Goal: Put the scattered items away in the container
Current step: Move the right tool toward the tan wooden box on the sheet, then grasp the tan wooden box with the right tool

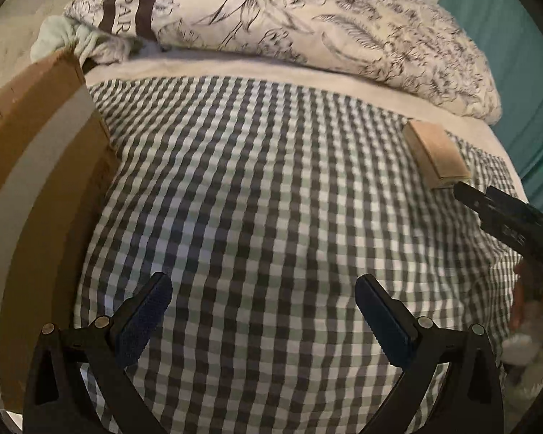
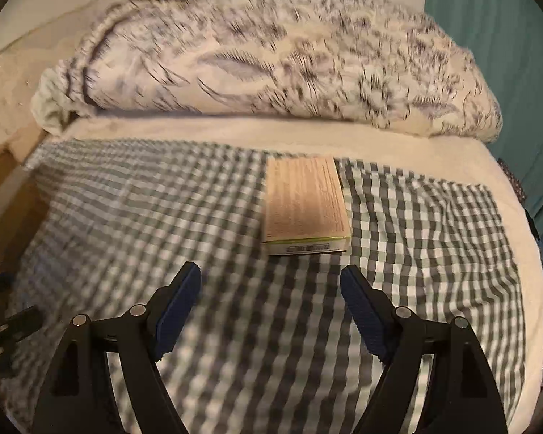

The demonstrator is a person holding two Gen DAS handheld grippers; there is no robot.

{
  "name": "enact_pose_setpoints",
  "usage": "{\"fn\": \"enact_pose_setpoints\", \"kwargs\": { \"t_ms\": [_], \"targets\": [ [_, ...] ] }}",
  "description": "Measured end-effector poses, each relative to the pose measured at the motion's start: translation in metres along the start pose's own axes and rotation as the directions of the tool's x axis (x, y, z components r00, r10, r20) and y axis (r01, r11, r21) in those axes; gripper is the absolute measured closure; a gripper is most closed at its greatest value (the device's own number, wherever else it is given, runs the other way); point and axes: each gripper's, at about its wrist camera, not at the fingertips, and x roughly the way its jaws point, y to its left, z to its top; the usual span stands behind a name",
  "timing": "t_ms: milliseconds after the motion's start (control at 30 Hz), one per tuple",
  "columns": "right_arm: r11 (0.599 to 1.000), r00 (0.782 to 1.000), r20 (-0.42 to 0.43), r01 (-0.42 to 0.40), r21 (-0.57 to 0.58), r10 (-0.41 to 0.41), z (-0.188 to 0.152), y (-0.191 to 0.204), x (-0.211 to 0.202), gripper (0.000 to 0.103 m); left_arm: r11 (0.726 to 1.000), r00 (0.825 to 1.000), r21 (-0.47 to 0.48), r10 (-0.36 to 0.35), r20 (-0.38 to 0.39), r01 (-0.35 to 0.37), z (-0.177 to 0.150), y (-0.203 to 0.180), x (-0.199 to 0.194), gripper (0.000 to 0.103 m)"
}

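A small tan carton point(image 2: 305, 204) lies flat on the checked cloth point(image 2: 235, 307) on the bed, its barcode end toward me. My right gripper point(image 2: 270, 282) is open and empty, just short of the carton's near end. The carton also shows in the left wrist view point(image 1: 436, 155) at the far right, with the right gripper point(image 1: 463, 190) beside it. My left gripper point(image 1: 263, 291) is open and empty over the cloth. The cardboard box point(image 1: 36, 166) stands at the left, beside the bed.
A floral duvet point(image 1: 289, 18) is bunched along the far side of the bed. A teal curtain point(image 2: 496, 54) hangs at the right. A pale green cloth point(image 1: 54, 36) lies behind the cardboard box. The bed's right edge point(image 2: 525, 253) drops off.
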Motion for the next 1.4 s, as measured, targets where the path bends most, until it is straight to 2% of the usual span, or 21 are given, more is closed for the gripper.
{"fn": "enact_pose_setpoints", "kwargs": {
  "t_ms": [200,467,700,900,1067,1400],
  "targets": [
    [0.997,0.997,-0.043,0.061,-0.039,-0.063,0.013,-0.009,0.039,0.024,0.999,0.999,-0.014,0.032,-0.013,-0.032,0.004,0.009,0.009,0.000],
    [0.988,0.991,-0.046,0.123,-0.094,-0.128,0.022,-0.011,0.056,0.024,0.999,0.998,-0.023,0.041,-0.040,-0.042,0.004,0.012,0.024,0.000],
    [0.991,0.995,-0.002,0.098,-0.095,-0.099,0.023,-0.013,0.039,0.024,0.999,0.998,0.008,0.053,-0.015,-0.053,0.023,-0.003,0.040,0.000],
    [0.982,0.999,0.006,0.053,-0.182,-0.053,0.032,-0.014,0.037,0.022,0.999,0.999,0.023,0.044,-0.001,-0.044,0.039,-0.019,0.050,0.000],
    [0.972,0.999,-0.025,0.040,-0.233,-0.047,0.039,-0.012,0.050,0.021,0.999,0.999,0.023,0.043,-0.017,-0.042,0.040,-0.024,0.059,0.000],
    [0.966,0.995,-0.084,0.024,-0.256,-0.046,0.043,-0.013,0.076,0.021,0.999,0.998,0.015,0.052,-0.026,-0.051,0.041,-0.021,0.065,0.000]
  ]
}}
